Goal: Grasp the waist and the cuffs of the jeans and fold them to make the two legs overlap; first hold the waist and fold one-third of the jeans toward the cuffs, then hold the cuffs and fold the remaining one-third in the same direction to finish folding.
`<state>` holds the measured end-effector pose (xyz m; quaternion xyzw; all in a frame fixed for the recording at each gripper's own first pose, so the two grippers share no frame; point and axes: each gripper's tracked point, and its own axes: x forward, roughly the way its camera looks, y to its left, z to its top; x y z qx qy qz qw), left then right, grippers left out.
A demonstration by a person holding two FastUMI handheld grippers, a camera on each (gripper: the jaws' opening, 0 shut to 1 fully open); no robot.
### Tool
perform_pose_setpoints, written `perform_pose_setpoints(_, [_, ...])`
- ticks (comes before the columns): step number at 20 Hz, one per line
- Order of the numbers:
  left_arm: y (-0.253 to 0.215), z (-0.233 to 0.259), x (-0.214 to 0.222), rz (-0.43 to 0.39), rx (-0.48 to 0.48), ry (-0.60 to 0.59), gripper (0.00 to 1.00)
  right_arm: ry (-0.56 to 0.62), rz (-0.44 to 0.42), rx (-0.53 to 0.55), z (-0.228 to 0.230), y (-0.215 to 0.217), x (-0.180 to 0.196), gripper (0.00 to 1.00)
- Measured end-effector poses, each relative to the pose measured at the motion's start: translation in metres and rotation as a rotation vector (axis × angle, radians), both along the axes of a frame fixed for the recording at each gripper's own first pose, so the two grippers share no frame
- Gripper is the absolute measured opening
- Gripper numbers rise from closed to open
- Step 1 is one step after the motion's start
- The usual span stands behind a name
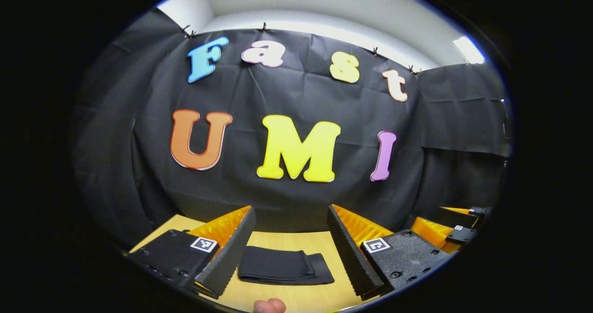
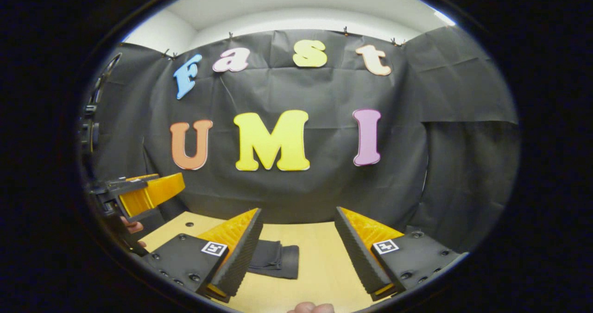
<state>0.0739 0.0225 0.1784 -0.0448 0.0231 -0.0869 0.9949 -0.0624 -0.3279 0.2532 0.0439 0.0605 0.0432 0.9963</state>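
The jeans (image 1: 285,266) lie folded into a small dark rectangle flat on the wooden table (image 1: 301,297). My left gripper (image 1: 290,211) hovers open above and in front of them; the bundle shows between its two fingers, untouched. In the right gripper view, the jeans (image 2: 274,259) lie to the lower left, partly hidden behind one finger. My right gripper (image 2: 299,211) is open too, with nothing in it, over bare table (image 2: 319,262). Each gripper appears in the other's view: the right gripper (image 1: 456,225) at the far right, the left gripper (image 2: 139,195) at the far left, raised above the table.
The booth's black cloth wall (image 1: 296,202) rises right behind the table's far edge. A person's fingertip (image 1: 268,306) pokes in at the bottom of the left gripper view, and another fingertip (image 2: 310,308) at the bottom of the right gripper view.
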Motion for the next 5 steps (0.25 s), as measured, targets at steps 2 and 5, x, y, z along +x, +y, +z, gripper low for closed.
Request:
perform_pose_setpoints(2, [0.011,0.01,-0.033,0.008,-0.029,-0.013,0.98,-0.049,-0.005,-0.031,0.014,0.012,-0.021,0.92])
perform_pose_setpoints(5, [0.026,0.015,-0.059,0.038,-0.052,-0.024,1.0,-0.113,0.036,-0.075,0.031,0.033,-0.05,0.93])
